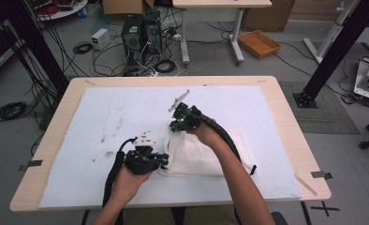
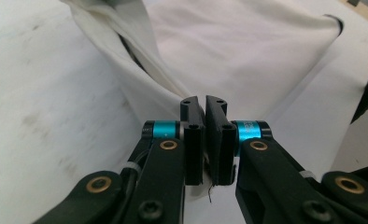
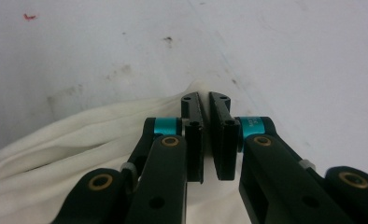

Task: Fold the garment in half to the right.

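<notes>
Both forearms come in from the bottom of the high view. The left hand (image 1: 126,180) grips the left gripper (image 1: 165,158), which lies low and points to the right, jaws pinched together. The right arm reaches further forward, bent at the wrist; the right hand (image 1: 206,131) holds the right gripper (image 1: 172,125) pointing left and down, jaws likewise pressed close.

Even, soft overhead light; faint shadows; gripper views slightly blurred, pale cloth glare
</notes>
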Demonstrator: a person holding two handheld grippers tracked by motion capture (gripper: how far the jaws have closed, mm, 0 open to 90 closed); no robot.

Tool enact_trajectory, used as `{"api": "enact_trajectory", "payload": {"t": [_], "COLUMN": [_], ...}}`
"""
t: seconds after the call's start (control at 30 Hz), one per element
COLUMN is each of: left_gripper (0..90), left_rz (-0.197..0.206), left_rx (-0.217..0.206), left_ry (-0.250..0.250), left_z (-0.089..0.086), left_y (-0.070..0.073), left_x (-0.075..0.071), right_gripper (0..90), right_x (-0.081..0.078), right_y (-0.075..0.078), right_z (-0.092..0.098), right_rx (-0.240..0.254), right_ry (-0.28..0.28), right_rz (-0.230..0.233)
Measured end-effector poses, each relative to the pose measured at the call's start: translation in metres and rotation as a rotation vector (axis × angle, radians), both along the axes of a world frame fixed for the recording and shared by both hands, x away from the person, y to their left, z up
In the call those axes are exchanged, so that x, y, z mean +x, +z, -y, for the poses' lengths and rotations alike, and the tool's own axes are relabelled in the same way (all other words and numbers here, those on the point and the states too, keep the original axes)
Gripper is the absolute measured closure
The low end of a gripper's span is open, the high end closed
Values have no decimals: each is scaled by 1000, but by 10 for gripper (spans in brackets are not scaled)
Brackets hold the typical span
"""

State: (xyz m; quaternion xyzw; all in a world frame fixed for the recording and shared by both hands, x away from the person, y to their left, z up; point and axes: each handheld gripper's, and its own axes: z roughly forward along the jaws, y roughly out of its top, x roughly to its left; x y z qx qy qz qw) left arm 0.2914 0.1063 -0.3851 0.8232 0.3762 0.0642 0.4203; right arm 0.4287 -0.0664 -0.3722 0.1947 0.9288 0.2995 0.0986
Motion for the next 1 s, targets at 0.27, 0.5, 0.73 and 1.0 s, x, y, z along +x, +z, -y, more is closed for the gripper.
{"api": "enact_trajectory", "payload": {"t": [0.27, 0.5, 0.73, 1.0], "left_gripper": [857, 857, 857, 856], "left_rz": [17, -4, -31, -74], "left_rx": [41, 38, 25, 15], "left_ry": [-83, -146, -188, -205], "left_z": [50, 90, 129, 164], "left_y": [17, 25, 30, 35], "left_x": [14, 22, 26, 35], "right_gripper": [853, 853, 852, 852], "right_x": [-3, -7, -11, -14], "right_y": [9, 11, 10, 11], "right_z": [57, 104, 136, 163], "right_rx": [17, 66, 89, 123], "right_ry": [-77, -135, -170, -201], "right_rz": [24, 48, 57, 81]}}
